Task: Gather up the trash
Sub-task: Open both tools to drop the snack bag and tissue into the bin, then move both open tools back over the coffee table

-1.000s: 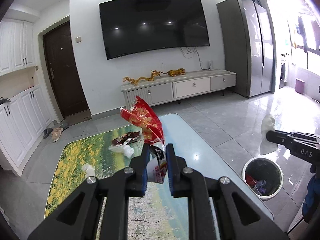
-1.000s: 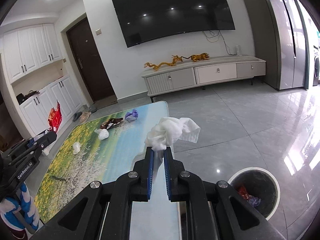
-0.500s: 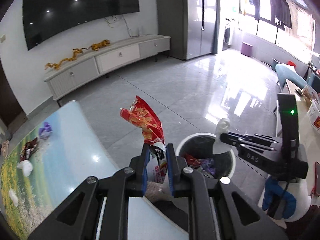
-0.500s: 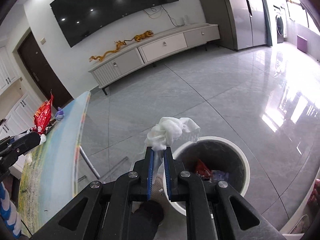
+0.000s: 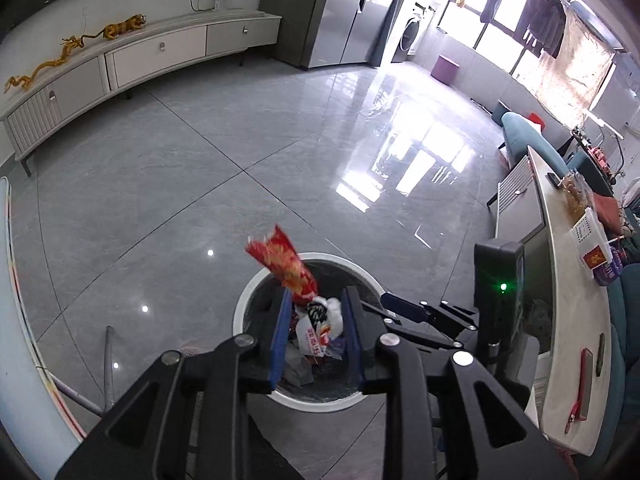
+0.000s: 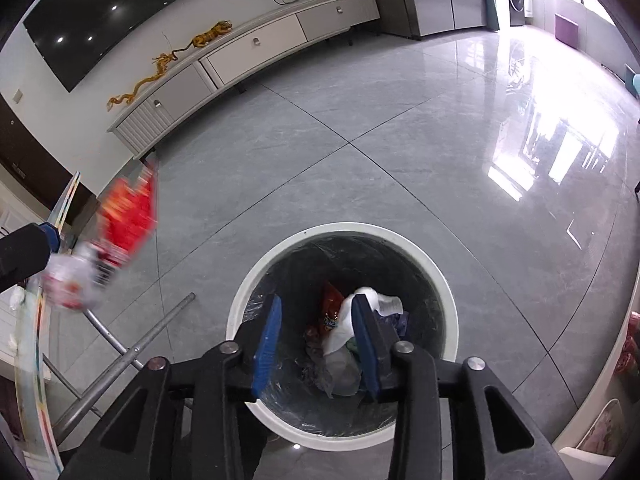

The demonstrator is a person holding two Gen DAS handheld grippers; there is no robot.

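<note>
A white round trash bin (image 5: pixel 245 300) with a dark liner stands on the grey floor, with several scraps inside. My left gripper (image 5: pixel 317 292) hangs over it and its jaws are opening. The red snack wrapper (image 5: pixel 286 270) stands loose between the blue pads, its white end dipping toward the bin. In the right wrist view the same wrapper (image 6: pixel 130 216) is a blur at the left. My right gripper (image 6: pixel 317 300) is above the bin (image 6: pixel 448 292) too, jaws opening. The white tissue (image 6: pixel 382 302) lies off its right finger, down in the bin's mouth.
The glass table's edge (image 5: pixel 10 280) runs down the left, and its metal legs (image 6: pixel 132 346) stand close to the bin. A white TV cabinet (image 5: pixel 140 52) lines the far wall. A long counter (image 5: pixel 568 300) with small items is on the right.
Both grippers swung from the table to above the bin and tipped downward. Both jaws spread apart. The tissue left the right gripper and the wrapper came loose in the left.
</note>
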